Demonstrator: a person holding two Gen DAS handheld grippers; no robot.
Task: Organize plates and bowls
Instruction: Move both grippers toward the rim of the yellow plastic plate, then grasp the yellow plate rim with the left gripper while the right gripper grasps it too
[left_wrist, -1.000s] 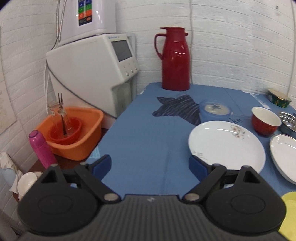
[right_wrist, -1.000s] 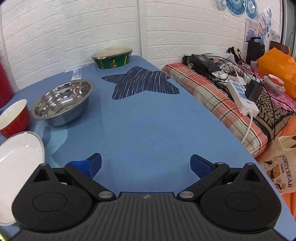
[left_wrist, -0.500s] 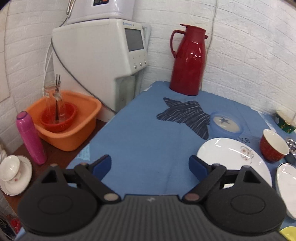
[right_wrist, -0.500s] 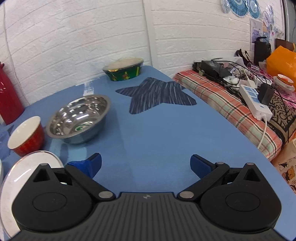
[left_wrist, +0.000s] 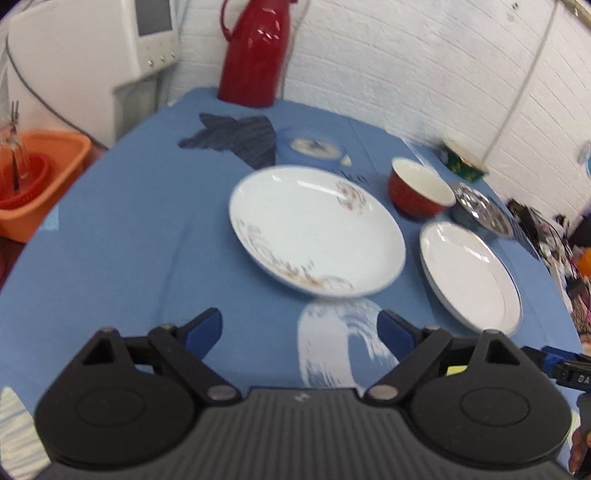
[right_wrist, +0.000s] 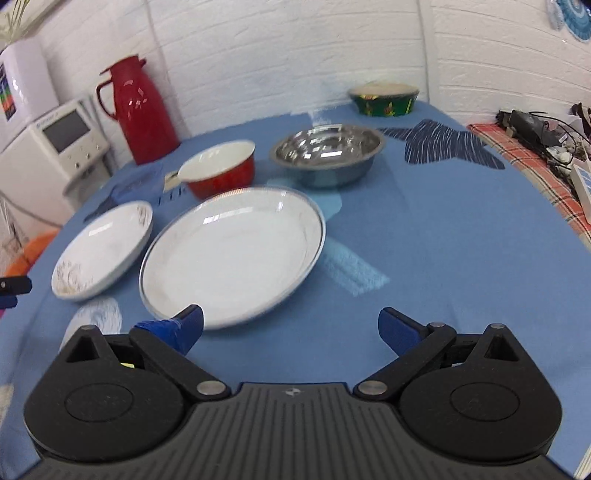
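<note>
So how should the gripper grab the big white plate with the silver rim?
Probably by the near rim. The silver-rimmed white plate lies flat on the blue tablecloth, so only its thin raised edge offers a hold. The right gripper is open just in front of it; coming in low from that near side, one finger over the rim and one under, looks best.

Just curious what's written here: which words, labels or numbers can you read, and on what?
"DA", cut off by the frame edge: on a black device.
Dark lettering on the tablecloth: too blurred to read.
Brand line on the white appliance: too small to read.
</note>
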